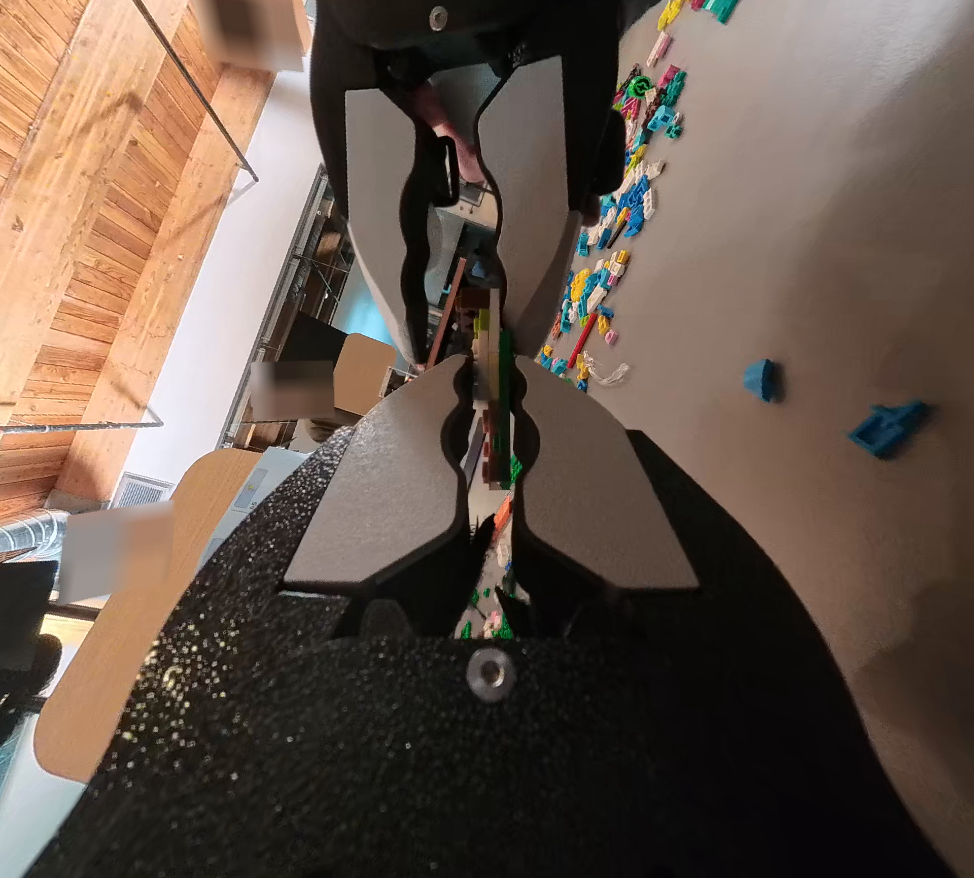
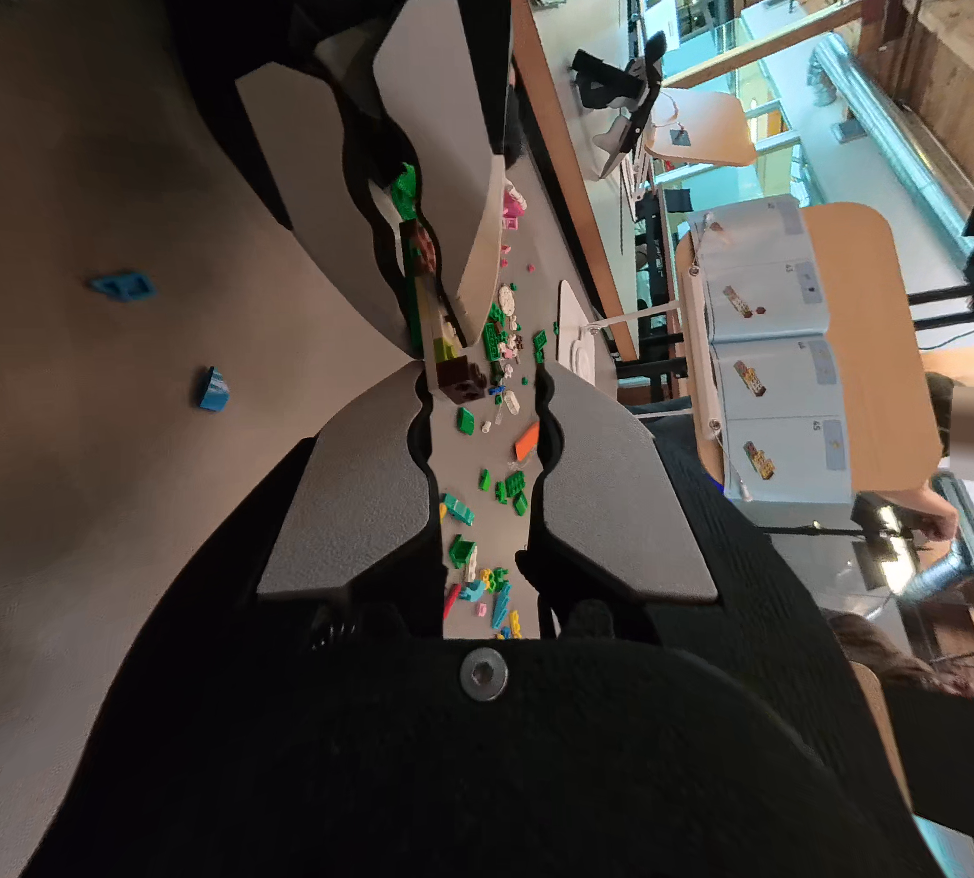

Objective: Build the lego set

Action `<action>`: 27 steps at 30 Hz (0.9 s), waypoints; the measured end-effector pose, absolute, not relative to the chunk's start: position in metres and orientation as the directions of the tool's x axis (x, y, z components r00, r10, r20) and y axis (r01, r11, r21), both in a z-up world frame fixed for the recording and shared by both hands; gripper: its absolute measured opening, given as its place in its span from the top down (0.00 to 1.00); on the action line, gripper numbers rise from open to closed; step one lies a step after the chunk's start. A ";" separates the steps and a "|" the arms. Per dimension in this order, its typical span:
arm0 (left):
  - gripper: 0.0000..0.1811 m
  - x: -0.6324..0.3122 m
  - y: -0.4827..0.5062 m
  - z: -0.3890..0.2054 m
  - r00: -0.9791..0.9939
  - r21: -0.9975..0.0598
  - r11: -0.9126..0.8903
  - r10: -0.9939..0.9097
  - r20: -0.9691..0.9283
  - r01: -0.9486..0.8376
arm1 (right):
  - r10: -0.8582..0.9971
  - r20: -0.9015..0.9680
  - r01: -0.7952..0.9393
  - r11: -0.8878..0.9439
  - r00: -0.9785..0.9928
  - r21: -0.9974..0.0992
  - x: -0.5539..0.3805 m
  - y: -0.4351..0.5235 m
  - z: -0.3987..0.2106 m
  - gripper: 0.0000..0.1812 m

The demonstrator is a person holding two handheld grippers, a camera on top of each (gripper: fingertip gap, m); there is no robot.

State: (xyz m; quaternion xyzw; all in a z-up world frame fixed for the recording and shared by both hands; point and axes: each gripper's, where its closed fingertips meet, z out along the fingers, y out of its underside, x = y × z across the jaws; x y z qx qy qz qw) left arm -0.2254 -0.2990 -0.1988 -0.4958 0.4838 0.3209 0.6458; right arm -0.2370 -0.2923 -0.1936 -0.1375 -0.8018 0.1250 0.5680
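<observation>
A partly built lego assembly [image 1: 498, 431], a thin green plate with brown, tan and lime bricks stacked on it, is clamped edge-on in my left gripper [image 1: 493, 367], which is shut on it. In the right wrist view the assembly [image 2: 421, 294] sticks out of the left gripper [image 2: 442, 346], ending in a dark brown brick [image 2: 461, 381]. My right gripper [image 2: 479, 370] is open, tip to tip with the left one, and the brown end sits between its fingertips without being pinched. It also shows in the left wrist view [image 1: 471, 352], coming from the top.
Both grippers are held above a grey table [image 1: 790, 220]. Two blue pieces [image 1: 761, 381] [image 1: 885, 428] lie apart from a long strip of coloured loose bricks [image 1: 632, 199]. Green bricks [image 2: 514, 483] and an orange piece [image 2: 527, 441] lie below. An open instruction booklet [image 2: 769, 352] stands at the table's edge. Both grippers' tips are close together, under 4 cm apart.
</observation>
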 end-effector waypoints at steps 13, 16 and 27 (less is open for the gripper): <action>0.93 -0.231 -0.296 -0.204 0.357 -0.375 0.272 -0.113 -0.927 -0.886 | 0.190 0.935 0.070 0.982 -0.301 -0.177 -0.234 -0.295 -0.200 0.92; 0.93 -0.233 -0.293 -0.207 0.342 -0.358 0.248 -0.109 -0.933 -0.900 | 0.290 0.914 0.084 0.957 -0.284 -0.278 -0.236 -0.291 -0.203 0.91; 0.94 -0.239 -0.281 -0.210 0.353 -0.367 0.185 -0.106 -0.930 -0.912 | 0.803 0.552 0.064 0.553 0.224 -0.831 -0.182 -0.202 -0.172 0.68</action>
